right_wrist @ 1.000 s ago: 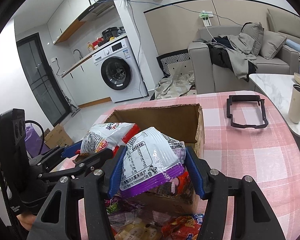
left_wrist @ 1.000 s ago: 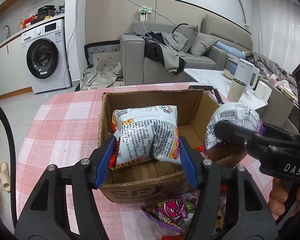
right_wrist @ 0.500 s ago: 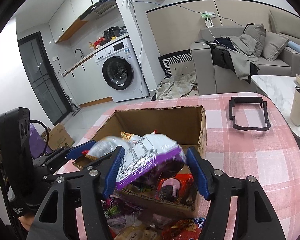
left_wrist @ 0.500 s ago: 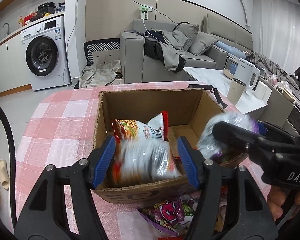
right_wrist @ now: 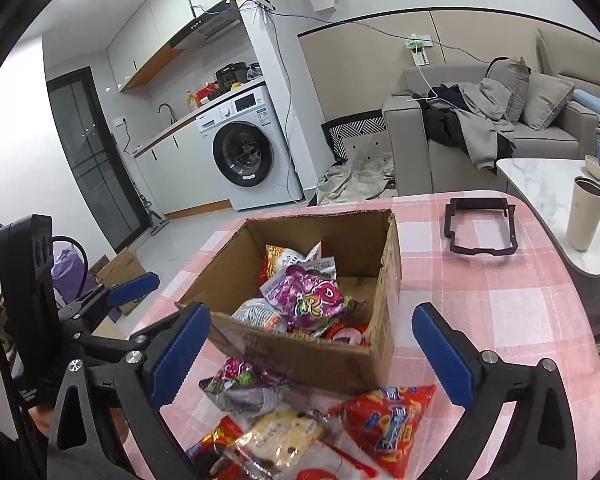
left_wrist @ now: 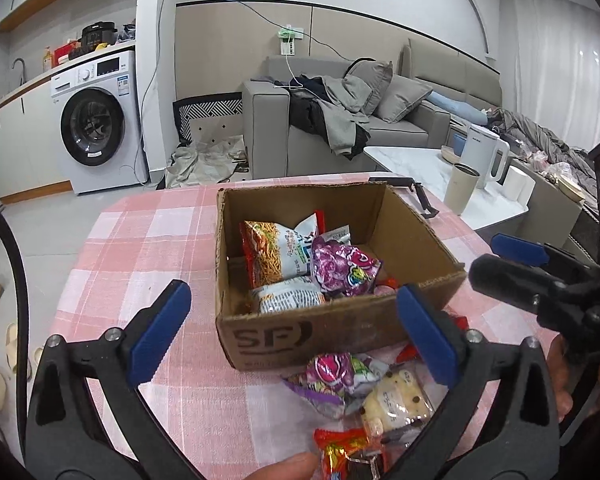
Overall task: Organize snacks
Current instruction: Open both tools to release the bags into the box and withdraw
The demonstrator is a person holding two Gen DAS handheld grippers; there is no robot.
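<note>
An open cardboard box (left_wrist: 312,332) (right_wrist: 300,356) stands on the pink checked table. Inside lie an orange noodle bag (left_wrist: 272,252) (right_wrist: 284,258), a purple bag (left_wrist: 340,268) (right_wrist: 308,296) and a white bag (left_wrist: 284,298). My left gripper (left_wrist: 294,300) hangs just before the box's front wall, jaws opening wide, nothing held. My right gripper (right_wrist: 311,312) does the same at the box's near corner, jaws opening and empty. Loose snacks lie in front of the box: a purple bag (left_wrist: 332,376) (right_wrist: 244,384), a pale cookie pack (left_wrist: 396,400) (right_wrist: 280,436), and a red triangular bag (right_wrist: 388,420).
A black plastic frame (right_wrist: 480,228) lies on the cloth behind the box to the right. A beige tumbler (right_wrist: 586,216) and a white kettle (left_wrist: 482,156) stand on a marble side table. A sofa and a washing machine (left_wrist: 92,128) stand beyond the table.
Both grippers opened and let go of their bags, which dropped into the box. Both have drawn back from the box and risen a little.
</note>
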